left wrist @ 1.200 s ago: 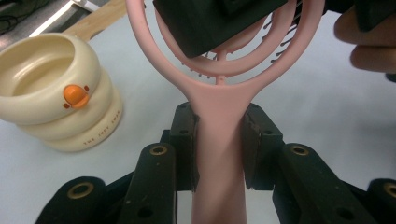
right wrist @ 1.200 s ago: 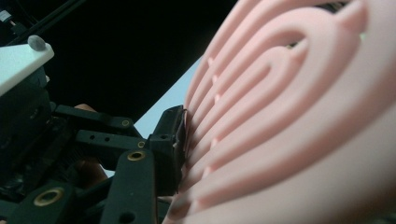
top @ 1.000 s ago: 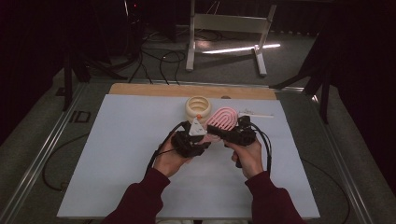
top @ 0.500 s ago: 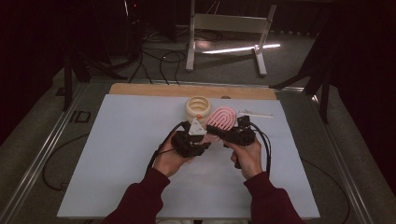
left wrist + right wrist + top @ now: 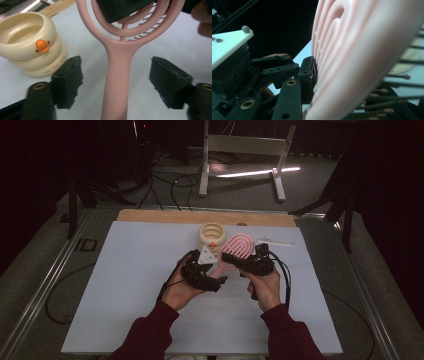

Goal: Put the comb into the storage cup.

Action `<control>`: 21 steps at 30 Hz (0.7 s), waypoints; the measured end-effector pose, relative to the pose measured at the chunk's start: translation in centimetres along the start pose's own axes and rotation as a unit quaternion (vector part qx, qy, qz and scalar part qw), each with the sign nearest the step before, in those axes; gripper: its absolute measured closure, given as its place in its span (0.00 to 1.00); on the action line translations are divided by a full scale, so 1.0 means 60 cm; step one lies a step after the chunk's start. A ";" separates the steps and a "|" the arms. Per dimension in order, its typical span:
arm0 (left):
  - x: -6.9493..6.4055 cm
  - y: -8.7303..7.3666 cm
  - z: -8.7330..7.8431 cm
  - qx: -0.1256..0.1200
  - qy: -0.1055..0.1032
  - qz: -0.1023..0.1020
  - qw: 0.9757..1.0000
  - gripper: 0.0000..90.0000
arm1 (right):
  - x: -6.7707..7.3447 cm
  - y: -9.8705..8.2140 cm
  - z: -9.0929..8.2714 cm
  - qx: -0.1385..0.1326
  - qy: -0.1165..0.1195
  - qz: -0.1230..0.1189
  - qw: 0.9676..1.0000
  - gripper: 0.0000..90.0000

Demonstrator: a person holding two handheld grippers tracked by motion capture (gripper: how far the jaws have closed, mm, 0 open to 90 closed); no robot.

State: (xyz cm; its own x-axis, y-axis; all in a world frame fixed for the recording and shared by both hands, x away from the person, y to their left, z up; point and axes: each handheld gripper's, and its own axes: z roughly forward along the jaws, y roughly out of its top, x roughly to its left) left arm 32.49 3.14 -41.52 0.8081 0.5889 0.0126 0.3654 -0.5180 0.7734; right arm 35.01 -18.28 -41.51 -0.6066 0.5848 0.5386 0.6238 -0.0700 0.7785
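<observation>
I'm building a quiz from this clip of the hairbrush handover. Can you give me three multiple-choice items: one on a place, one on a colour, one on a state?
1. Where does the cream ringed cup stand in the left gripper view?
A. left of the brush handle
B. right of the handle
C. on the brush head

2. What colour is the hairbrush?
A. blue
B. pink
C. green

3. How do the left gripper pads stand to the handle?
A. clamped on it
B. apart on either side, not touching
C. both above the brush head

Answers:
1 A, the cup sits at the left of that view.
2 B, handle and head are pink.
3 B, gaps show on both sides; the jaws have just been opening, while the right gripper grips the head.
</observation>
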 end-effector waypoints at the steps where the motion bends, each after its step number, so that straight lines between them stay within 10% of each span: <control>1: 0.000 -0.001 -0.001 -0.001 0.005 -0.001 1.000 0.23 | 0.000 0.000 0.000 0.001 0.000 0.001 1.000 0.69; 21: 0.034 -0.040 -0.051 -0.046 0.042 -0.026 0.998 0.00 | -0.001 -0.001 0.003 0.001 0.000 -0.004 1.000 0.69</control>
State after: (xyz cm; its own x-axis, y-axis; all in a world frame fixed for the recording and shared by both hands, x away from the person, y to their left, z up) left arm 31.84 7.45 -41.40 0.7463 0.6653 0.0204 0.3590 -0.4282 0.8293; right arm 35.10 -18.13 -41.65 -0.6113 0.5855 0.5324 0.6201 -0.0635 0.7819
